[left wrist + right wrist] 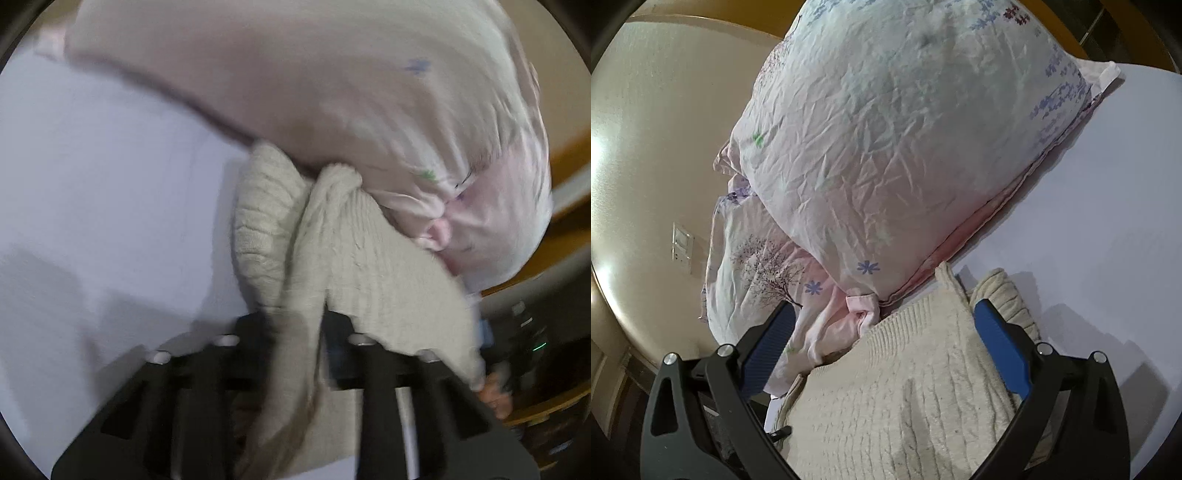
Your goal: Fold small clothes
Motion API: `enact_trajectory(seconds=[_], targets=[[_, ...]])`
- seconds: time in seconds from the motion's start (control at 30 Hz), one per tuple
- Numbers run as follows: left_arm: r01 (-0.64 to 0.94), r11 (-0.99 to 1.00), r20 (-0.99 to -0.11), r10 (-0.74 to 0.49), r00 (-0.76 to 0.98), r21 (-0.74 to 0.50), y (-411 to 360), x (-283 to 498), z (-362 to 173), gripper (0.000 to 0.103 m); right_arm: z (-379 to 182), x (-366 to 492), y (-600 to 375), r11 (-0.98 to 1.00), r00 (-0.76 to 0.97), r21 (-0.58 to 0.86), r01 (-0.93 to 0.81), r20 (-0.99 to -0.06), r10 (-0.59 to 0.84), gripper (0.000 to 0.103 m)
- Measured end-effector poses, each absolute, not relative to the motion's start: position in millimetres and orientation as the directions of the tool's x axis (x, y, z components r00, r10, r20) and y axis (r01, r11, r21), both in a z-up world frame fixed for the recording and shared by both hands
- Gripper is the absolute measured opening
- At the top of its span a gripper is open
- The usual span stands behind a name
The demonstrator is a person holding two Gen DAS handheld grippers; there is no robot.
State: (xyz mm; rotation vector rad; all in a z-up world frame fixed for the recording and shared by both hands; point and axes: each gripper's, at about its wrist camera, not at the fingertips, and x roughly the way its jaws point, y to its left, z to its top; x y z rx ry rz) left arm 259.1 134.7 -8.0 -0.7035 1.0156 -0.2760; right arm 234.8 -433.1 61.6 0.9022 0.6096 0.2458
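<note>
A cream ribbed knit garment (332, 251) lies on a pale lavender bed sheet (92, 166), bunched against a pillow. In the left wrist view my left gripper (295, 332) is shut on a fold of this knit, which hangs down between the black fingers. The view is blurred by motion. In the right wrist view the same knit (905, 387) spreads flat between my right gripper's (882, 339) blue-padded fingers (1001, 347). The right gripper is open wide, with the cloth lying under it, not pinched.
A large floral pillow (894, 147) lies just beyond the garment, with a second floral pillowcase (753, 266) under it at the left. A beige wall with a switch plate (681, 251) stands behind. Bare sheet (1108, 203) stretches to the right.
</note>
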Motion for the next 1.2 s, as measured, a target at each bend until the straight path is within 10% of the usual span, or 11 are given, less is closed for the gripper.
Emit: enact_trajectory(seconds=[0.4, 0.7, 0.77, 0.83, 1.0, 1.2], targets=[[0.243, 0.417, -0.29, -0.858, 0.425, -0.876, -44.0, 265.5, 104.3, 0.015, 86.6, 219.4, -457.0, 0.642, 0.845, 0.766, 0.042, -0.37, 0.386, 0.097], [0.214, 0.316, -0.297, -0.948, 0.117, -0.924, -199.0, 286.4, 57.4, 0.019, 71.1, 227.4, -488.0, 0.685, 0.783, 0.709, 0.171, -0.52, 0.342, 0.099], [0.265, 0.311, -0.259, -0.942, 0.214, -0.913, -166.6, 280.3, 73.4, 0.036, 67.6, 231.5, -489.4, 0.662, 0.749, 0.733, 0.157, -0.526, 0.404, 0.101], [0.292, 0.427, -0.304, -0.872, 0.384, -0.856, -121.9, 270.4, 91.3, 0.07, 62.3, 236.4, -485.6, 0.649, 0.704, 0.745, 0.153, -0.543, 0.458, 0.101], [0.186, 0.737, -0.615, -0.654, 0.441, -0.65, -98.1, 265.3, 68.7, 0.07, 39.7, 247.4, -472.9, 0.635, 0.582, 0.745, 0.204, -0.614, 0.533, 0.101], [0.162, 0.795, -0.714, -0.598, 0.363, -0.584, -109.7, 252.9, 32.4, 0.072, 26.3, 252.1, -450.7, 0.675, 0.511, 0.716, 0.18, -0.654, 0.558, 0.1]])
